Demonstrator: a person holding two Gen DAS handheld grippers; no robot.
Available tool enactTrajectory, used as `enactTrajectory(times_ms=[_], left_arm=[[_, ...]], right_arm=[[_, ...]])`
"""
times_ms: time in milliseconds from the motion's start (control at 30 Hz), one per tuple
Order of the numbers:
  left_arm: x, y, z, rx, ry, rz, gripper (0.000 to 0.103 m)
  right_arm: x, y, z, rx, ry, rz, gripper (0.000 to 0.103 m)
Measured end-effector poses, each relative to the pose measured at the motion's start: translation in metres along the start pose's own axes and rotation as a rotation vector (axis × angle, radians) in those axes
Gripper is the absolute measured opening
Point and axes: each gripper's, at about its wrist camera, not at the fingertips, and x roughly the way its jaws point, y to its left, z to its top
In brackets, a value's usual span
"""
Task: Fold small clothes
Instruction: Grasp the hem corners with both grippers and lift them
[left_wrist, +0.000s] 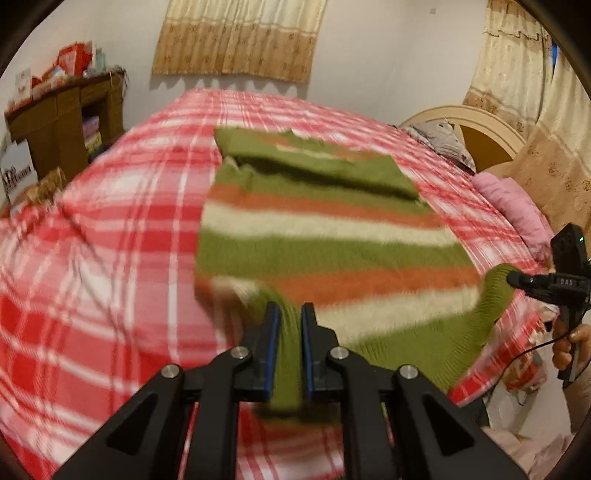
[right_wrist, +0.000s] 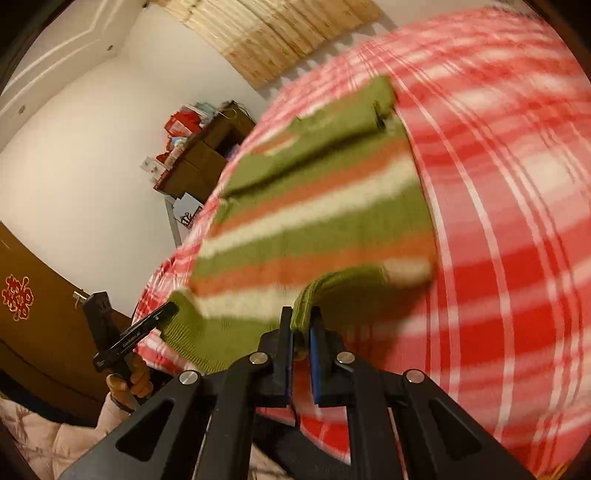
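Each wrist view looks down along its own black fingers, close over the bed's near edge. Both share the green, orange and white striped knit sweater (left_wrist: 325, 236) (right_wrist: 314, 221) on the red-and-white plaid bedcover (left_wrist: 110, 229) (right_wrist: 509, 206).

The right gripper (right_wrist: 301, 334) pinches the green hem of the striped sweater (right_wrist: 317, 221) on the plaid bedspread (right_wrist: 509, 221); left of it, the left gripper (right_wrist: 168, 314) clamps the hem's other corner.
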Motion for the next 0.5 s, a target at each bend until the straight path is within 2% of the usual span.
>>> enactTrajectory(times_ms=[133,233,400,433,467,500], left_arm=[[0.013,0.009,0.033,-0.004,-0.019,0.035,0.009],[0.024,0.021,0.050,-0.017,-0.015,0.090,0.009],[0.011,0.042,0.065,-0.042,-0.060,0.090,0.010],[0.009,0.044,0.064,-0.040,-0.062,0.093,0.011],[0.007,0.047,0.064,-0.038,-0.060,0.100,0.017],[0.004,0.051,0.061,-0.035,-0.056,0.108,0.028]], right_arm=[[0.012,-0.002,0.040,-0.020,-0.038,-0.012,0.007],[0.026,-0.011,0.062,-0.015,-0.053,-0.047,0.007],[0.054,-0.037,0.086,0.049,-0.082,-0.122,0.007],[0.059,-0.040,0.089,0.056,-0.088,-0.147,0.007],[0.062,-0.045,0.092,0.061,-0.096,-0.176,0.007],[0.066,-0.051,0.094,0.067,-0.106,-0.215,0.006]])
